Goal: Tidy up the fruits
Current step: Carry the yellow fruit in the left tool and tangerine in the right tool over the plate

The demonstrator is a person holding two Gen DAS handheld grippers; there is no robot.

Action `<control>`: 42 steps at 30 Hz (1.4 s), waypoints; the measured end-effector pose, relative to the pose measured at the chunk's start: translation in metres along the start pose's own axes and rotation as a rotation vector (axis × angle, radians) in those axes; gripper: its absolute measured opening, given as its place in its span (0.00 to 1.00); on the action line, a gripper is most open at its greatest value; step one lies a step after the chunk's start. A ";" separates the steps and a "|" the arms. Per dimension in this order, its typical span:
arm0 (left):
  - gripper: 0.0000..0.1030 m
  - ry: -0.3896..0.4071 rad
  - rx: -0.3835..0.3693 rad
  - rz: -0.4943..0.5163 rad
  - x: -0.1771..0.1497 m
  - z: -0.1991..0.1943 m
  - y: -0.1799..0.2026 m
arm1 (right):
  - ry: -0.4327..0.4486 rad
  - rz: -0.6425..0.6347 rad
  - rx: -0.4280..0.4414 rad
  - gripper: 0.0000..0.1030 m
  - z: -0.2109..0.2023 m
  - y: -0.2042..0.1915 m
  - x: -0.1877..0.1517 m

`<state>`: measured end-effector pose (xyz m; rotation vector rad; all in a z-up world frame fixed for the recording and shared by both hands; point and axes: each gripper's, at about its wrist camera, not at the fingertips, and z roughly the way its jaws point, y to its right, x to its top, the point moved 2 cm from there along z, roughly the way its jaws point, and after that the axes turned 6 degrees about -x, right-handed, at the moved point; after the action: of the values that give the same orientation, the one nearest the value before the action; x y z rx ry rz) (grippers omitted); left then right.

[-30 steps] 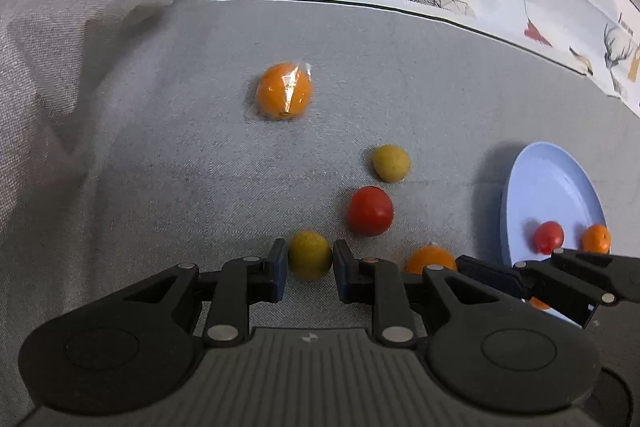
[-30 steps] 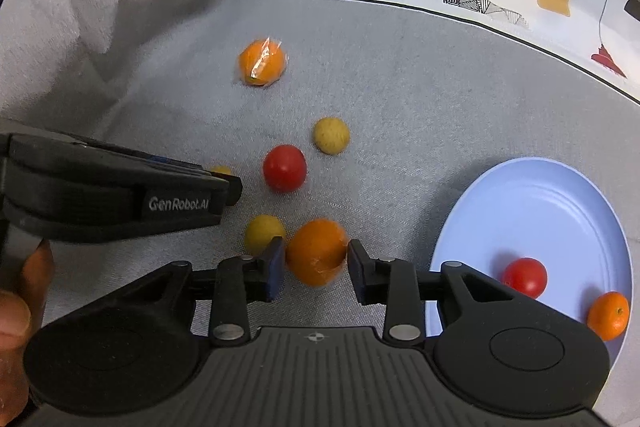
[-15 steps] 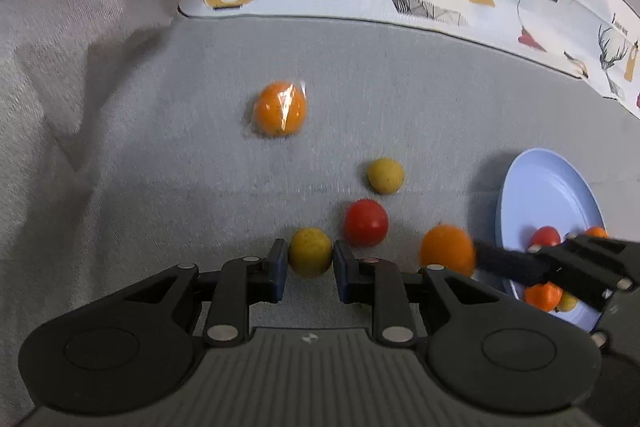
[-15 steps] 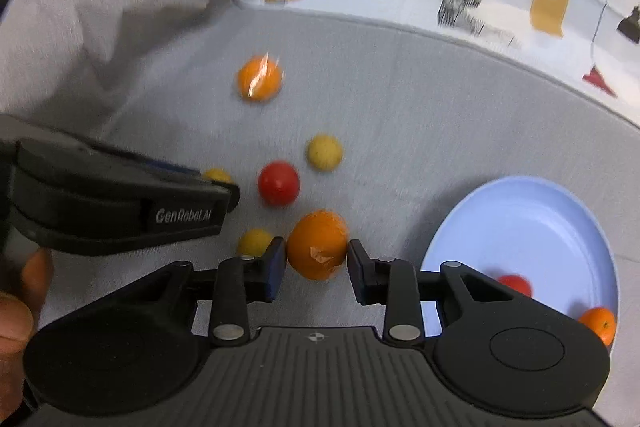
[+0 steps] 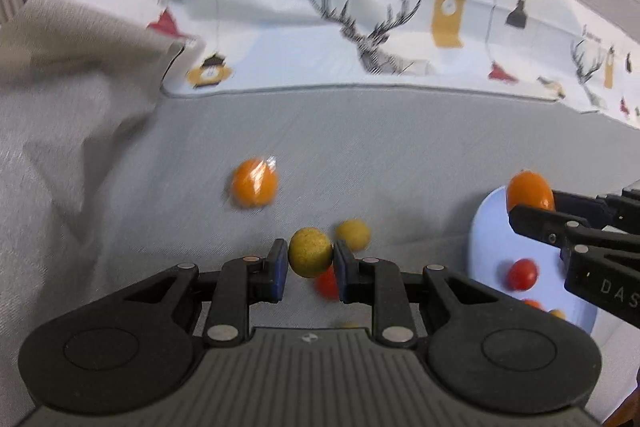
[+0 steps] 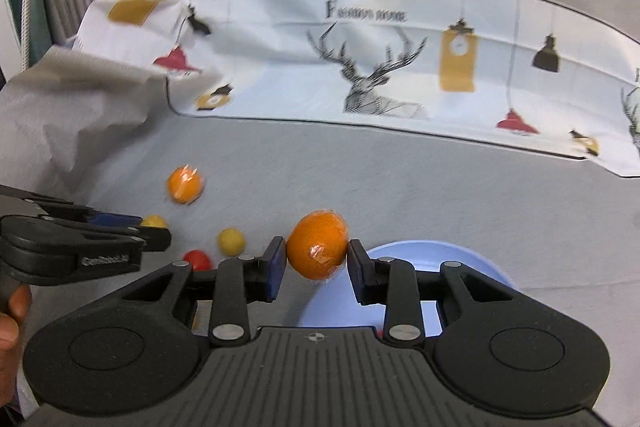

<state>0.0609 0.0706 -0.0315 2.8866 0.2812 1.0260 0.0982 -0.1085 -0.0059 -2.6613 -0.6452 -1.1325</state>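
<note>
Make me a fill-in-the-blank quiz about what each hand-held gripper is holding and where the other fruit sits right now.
1. The left hand-held gripper is shut on a small ____ fruit.
2. The right hand-held gripper holds an orange over the rim of the ____ plate.
3. A wrapped orange lies on the ____ cloth.
4. On the plate sits a ____ tomato.

Missing words: yellow; blue; grey; red

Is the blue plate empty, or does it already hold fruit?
Not empty. The blue plate holds a red fruit, with more partly hidden by the right gripper.
</note>
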 end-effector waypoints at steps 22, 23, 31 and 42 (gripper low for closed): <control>0.26 0.115 -0.070 0.097 0.007 -0.001 0.058 | 0.041 0.078 -0.085 0.34 -0.018 0.064 -0.004; 0.26 0.117 -0.075 0.098 0.007 -0.001 0.059 | 0.040 0.080 -0.086 0.34 -0.017 0.065 -0.004; 0.26 0.135 -0.127 0.108 0.006 -0.004 0.069 | 0.034 0.095 -0.101 0.34 -0.017 0.069 -0.004; 0.26 0.158 -0.159 0.112 0.007 -0.006 0.073 | 0.021 0.110 -0.108 0.34 -0.014 0.071 -0.006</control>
<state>0.0735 -0.0002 -0.0138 2.7108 0.0424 1.2370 0.1181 -0.1785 0.0002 -2.7318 -0.4401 -1.1959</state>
